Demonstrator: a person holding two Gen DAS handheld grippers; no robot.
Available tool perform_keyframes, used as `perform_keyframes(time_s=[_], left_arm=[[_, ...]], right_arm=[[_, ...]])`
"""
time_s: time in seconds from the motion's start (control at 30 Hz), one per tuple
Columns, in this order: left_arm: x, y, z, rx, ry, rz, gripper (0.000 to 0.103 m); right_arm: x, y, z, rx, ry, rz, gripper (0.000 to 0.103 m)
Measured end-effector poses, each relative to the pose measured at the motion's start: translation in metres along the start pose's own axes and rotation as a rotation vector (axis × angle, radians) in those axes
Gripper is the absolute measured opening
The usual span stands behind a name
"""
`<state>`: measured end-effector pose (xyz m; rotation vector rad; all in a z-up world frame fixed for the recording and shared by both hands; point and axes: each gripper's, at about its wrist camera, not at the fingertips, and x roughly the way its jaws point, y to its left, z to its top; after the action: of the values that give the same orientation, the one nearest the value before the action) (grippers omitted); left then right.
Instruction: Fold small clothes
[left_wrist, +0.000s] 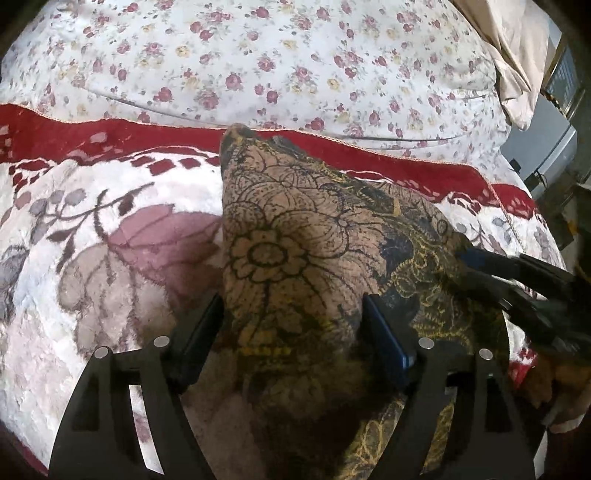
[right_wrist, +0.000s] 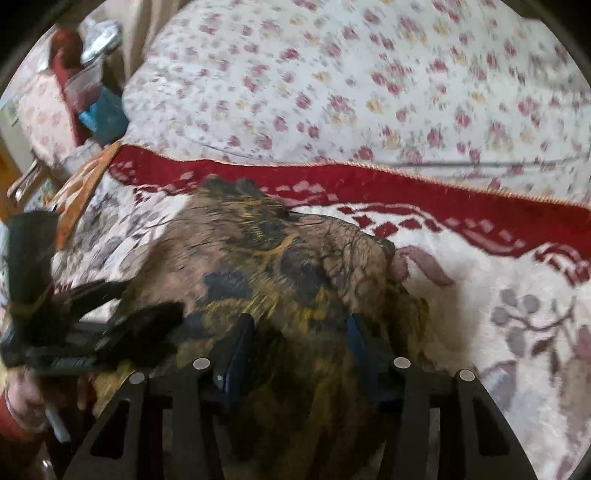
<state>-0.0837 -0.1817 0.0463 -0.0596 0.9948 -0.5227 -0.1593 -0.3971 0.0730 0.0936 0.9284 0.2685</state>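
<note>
I am working the patterned garment, lying bunched on the blanket of the bed, so the folding is barely begun. My left tool is spread wide around a cloth ridge; the right tool, blurred, seems parted over cloth too, both reaching forward, low.

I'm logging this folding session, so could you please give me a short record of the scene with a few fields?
surface: plush blanket with a red border, on a bed
behind it: white quilt with small roses
garment: brown patterned cloth, bunched up between both tools
left gripper: fingers apart, cloth filling the gap between them
right gripper: fingers apart, cloth between them
image quality: right wrist view blurred
</note>
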Motion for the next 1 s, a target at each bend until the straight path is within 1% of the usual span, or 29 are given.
perform_keyframes(time_s=[0.07,0.1,0.17,0.2,0.27,0.3,0.37,0.4,0.43,0.47,0.5,0.53,0.6,0.77,1.0], left_arm=[[-0.005,-0.001,-0.004,0.005,-0.008,0.013,0.078],[-0.007,-0.003,-0.006,0.009,-0.017,0.025,0.078],[-0.012,-0.005,-0.009,0.011,-0.029,0.042,0.078],[-0.015,-0.006,-0.011,0.012,-0.035,0.054,0.078],[-0.021,-0.010,-0.014,0.018,-0.046,0.088,0.078],[-0.025,-0.012,-0.016,0.026,-0.056,0.109,0.078],[-0.032,-0.014,-0.018,0.034,-0.073,0.141,0.078],[-0.037,-0.016,-0.020,0.036,-0.086,0.156,0.078],[-0.040,-0.017,-0.021,0.035,-0.096,0.163,0.078],[-0.044,-0.019,-0.022,0.035,-0.107,0.169,0.078],[-0.048,-0.020,-0.023,0.034,-0.121,0.179,0.078],[-0.050,-0.022,-0.024,0.035,-0.132,0.186,0.078],[-0.056,-0.025,-0.026,0.041,-0.152,0.201,0.078],[-0.072,-0.034,-0.030,0.055,-0.193,0.224,0.078],[-0.084,-0.034,-0.034,0.040,-0.216,0.228,0.078]], right_arm=[[-0.008,0.011,-0.010,-0.009,-0.005,0.005,0.052],[-0.006,0.014,-0.018,-0.014,0.010,-0.002,0.053],[0.008,0.020,-0.031,-0.042,0.049,-0.048,0.053],[0.013,0.021,-0.037,-0.046,0.049,-0.066,0.053],[0.011,0.021,-0.040,-0.029,0.030,-0.076,0.053],[0.005,0.022,-0.038,-0.018,0.030,-0.084,0.053],[-0.010,0.025,-0.035,-0.004,0.000,-0.090,0.053],[-0.019,0.027,-0.034,0.005,-0.022,-0.097,0.056],[-0.028,0.030,-0.034,0.021,-0.046,-0.117,0.069],[-0.035,0.030,-0.033,0.041,-0.067,-0.149,0.078],[-0.041,0.031,-0.033,0.063,-0.083,-0.178,0.092],[-0.046,0.032,-0.033,0.079,-0.099,-0.191,0.093],[-0.053,0.036,-0.033,0.098,-0.122,-0.194,0.093],[-0.060,0.045,-0.032,0.130,-0.128,-0.237,0.093],[-0.064,0.053,-0.032,0.159,-0.148,-0.247,0.095]])
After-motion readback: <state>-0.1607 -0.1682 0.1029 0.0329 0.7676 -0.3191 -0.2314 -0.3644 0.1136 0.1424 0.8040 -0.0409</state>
